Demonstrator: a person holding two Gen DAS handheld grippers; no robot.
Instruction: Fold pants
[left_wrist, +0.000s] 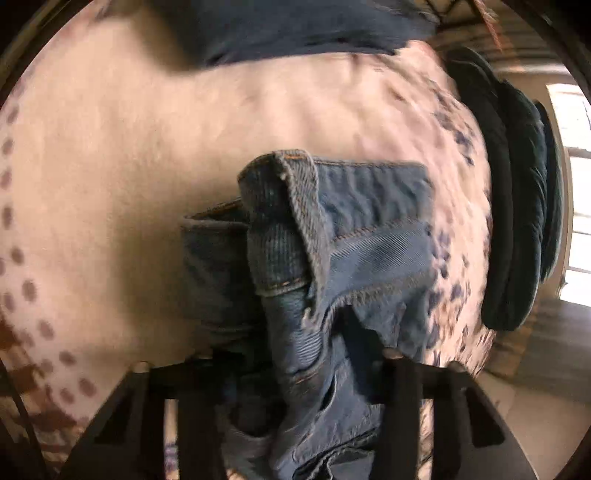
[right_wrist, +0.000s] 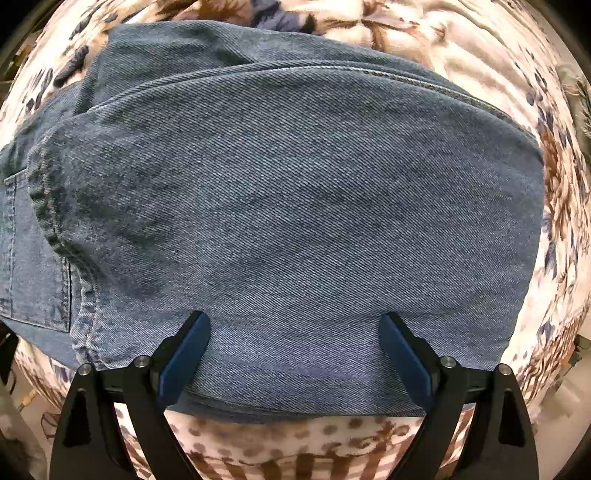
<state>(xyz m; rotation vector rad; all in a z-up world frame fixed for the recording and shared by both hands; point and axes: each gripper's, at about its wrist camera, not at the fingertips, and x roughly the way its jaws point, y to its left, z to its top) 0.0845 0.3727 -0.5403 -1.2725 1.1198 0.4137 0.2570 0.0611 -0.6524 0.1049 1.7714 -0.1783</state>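
Observation:
Blue denim pants (right_wrist: 295, 192) lie folded on a floral bedspread, with a back pocket (right_wrist: 33, 266) showing at the left edge. My right gripper (right_wrist: 293, 315) points down over the near fold, open wide. Its blue pads (right_wrist: 184, 354) straddle the cloth without pinching it. In the left wrist view the pants' leg ends (left_wrist: 332, 229) are bunched, with hems and orange stitching showing. My left gripper (left_wrist: 299, 356) is shut on this bunch, and the denim fills the gap between its dark fingers (left_wrist: 400, 391).
The bedspread (left_wrist: 129, 166) is pale with purple dots and brown flowers. A dark blue garment (left_wrist: 295, 29) lies at its far side. Dark green cushions (left_wrist: 517, 221) stand at the right edge, with a bright window (left_wrist: 576, 184) and floor beyond.

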